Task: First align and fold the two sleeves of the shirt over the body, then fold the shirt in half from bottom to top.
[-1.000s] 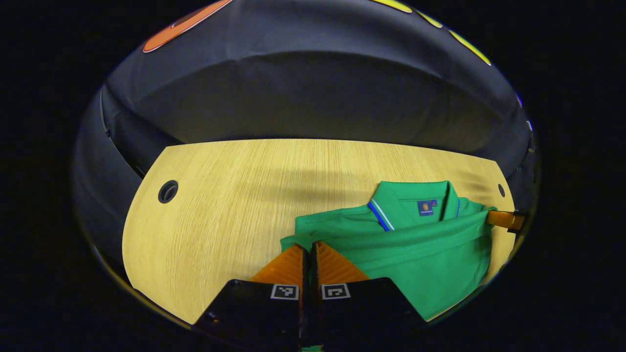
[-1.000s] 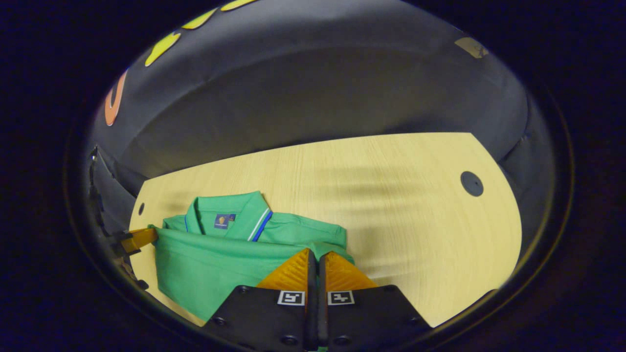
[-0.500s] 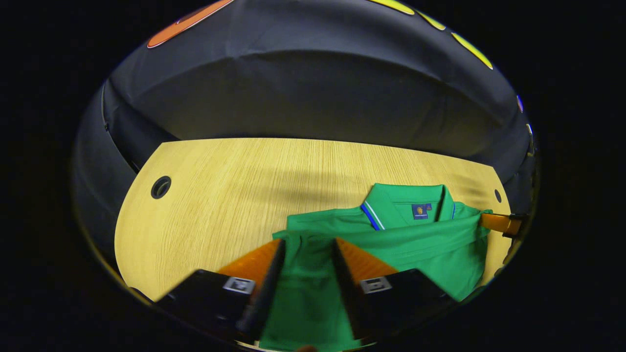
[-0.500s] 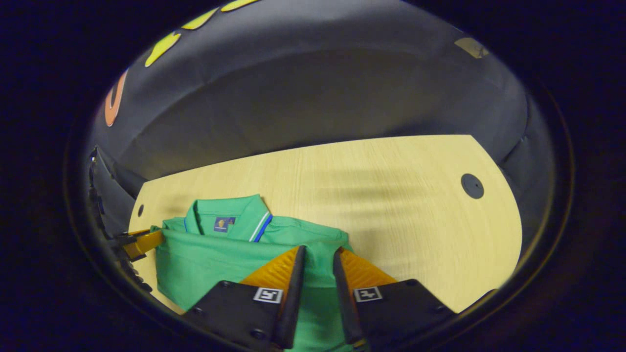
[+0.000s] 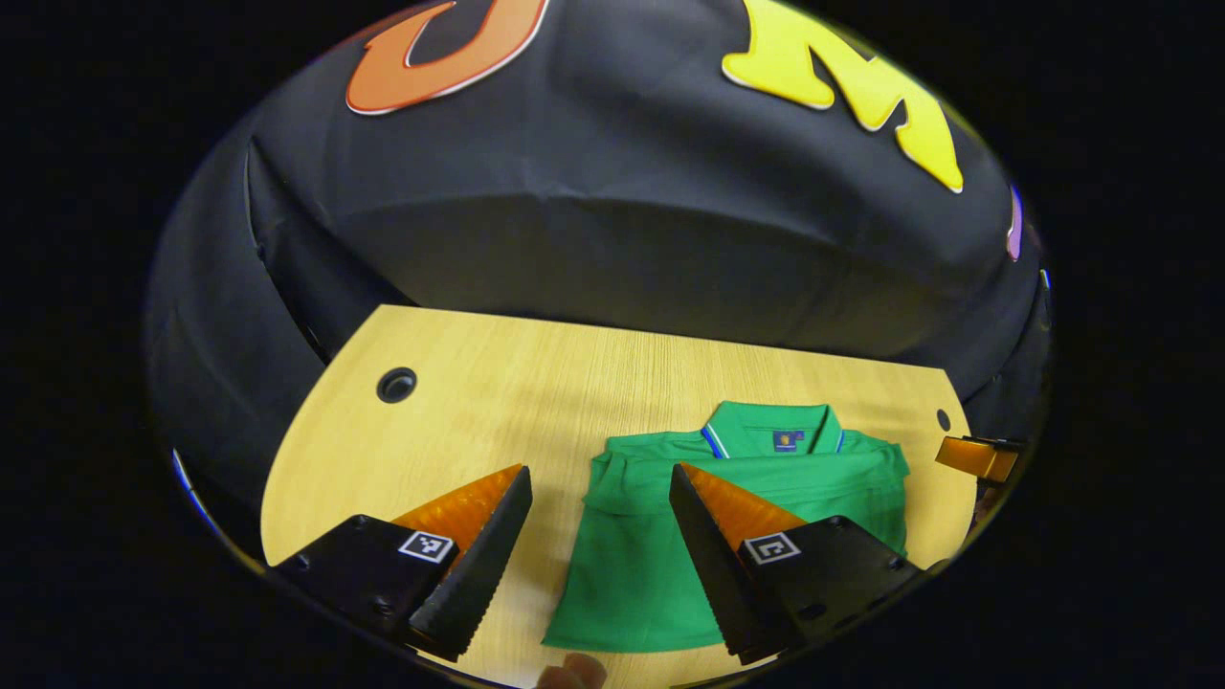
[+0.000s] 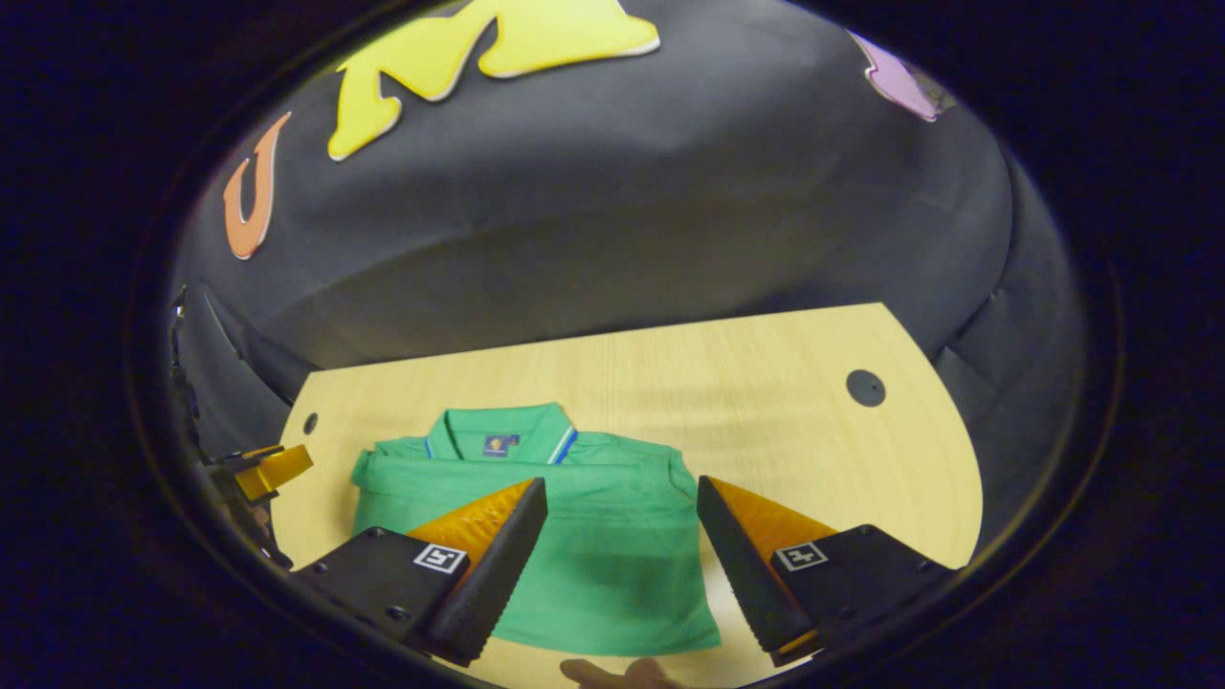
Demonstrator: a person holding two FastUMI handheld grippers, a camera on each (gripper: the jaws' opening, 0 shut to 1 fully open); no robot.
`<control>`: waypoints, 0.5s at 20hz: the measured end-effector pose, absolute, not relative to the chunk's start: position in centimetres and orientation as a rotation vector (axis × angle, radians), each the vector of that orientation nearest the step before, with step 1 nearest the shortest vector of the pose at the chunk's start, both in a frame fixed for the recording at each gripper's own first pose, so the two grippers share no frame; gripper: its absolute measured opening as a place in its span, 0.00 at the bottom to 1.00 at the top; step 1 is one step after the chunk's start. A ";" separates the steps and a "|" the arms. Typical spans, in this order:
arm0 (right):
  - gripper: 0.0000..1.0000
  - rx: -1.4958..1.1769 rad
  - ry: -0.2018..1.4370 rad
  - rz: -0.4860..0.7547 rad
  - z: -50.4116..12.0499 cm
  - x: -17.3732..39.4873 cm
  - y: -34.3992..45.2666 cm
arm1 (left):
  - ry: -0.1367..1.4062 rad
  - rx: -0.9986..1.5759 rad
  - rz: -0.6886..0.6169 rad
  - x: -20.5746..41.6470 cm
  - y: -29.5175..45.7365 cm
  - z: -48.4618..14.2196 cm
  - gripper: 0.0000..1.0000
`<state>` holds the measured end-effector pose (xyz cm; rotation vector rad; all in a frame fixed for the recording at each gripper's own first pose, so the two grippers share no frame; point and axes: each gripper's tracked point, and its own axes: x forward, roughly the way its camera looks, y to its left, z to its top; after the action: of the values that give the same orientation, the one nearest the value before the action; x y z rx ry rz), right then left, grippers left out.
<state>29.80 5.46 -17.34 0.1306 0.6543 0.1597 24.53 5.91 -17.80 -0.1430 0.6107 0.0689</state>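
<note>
my left gripper [image 5: 598, 483] fingers apart, empty; my right gripper [image 6: 622, 493] likewise | green shirt [image 6: 565, 536] folded flat on pale wood table [image 6: 766, 383]; two cable holes | black cloth wall behind

Your shirt [image 5: 766, 498] is a solid bright green, its collar [image 5: 764, 429] edged with thin blue and white stripes; a small dark blue label [image 5: 784, 439] with a yellow mark sits inside the neck. In the right gripper view the same green shirt [image 6: 574, 536] shows the striped collar [image 6: 502, 426] too. The table [image 5: 536, 383] under it is pale yellow wood with fine straight grain and a dark round hole [image 5: 396, 385]. Your gripper bodies are black, each bearing a small black-and-white square tag [image 5: 426, 546]. The booth wall [image 5: 612, 220] behind is black cloth.
</note>
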 end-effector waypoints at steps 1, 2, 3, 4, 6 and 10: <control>1.00 0.125 0.621 0.149 -15.5 28.6 5.0 | 0.590 -0.134 0.060 23.5 5.9 -16.0 0.94; 1.00 0.109 0.590 0.138 -13.7 27.4 4.4 | 0.568 -0.117 0.053 22.3 6.1 -14.2 0.94; 1.00 0.091 0.558 0.129 -11.7 25.7 3.8 | 0.539 -0.100 0.049 21.1 6.3 -12.4 0.94; 1.00 0.074 0.526 0.126 -9.8 24.0 3.4 | 0.510 -0.080 0.044 19.8 6.4 -10.5 0.94; 0.94 0.047 0.447 0.122 -6.4 20.6 3.2 | 0.441 -0.039 0.034 16.8 6.5 -6.4 0.95; 1.00 -0.010 0.258 0.116 0.2 13.9 2.4 | 0.302 0.027 0.028 10.6 6.3 0.0 0.95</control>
<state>13.86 2.41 0.19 -0.0097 0.2580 0.1163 10.61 6.28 -0.02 0.0266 0.3018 0.0276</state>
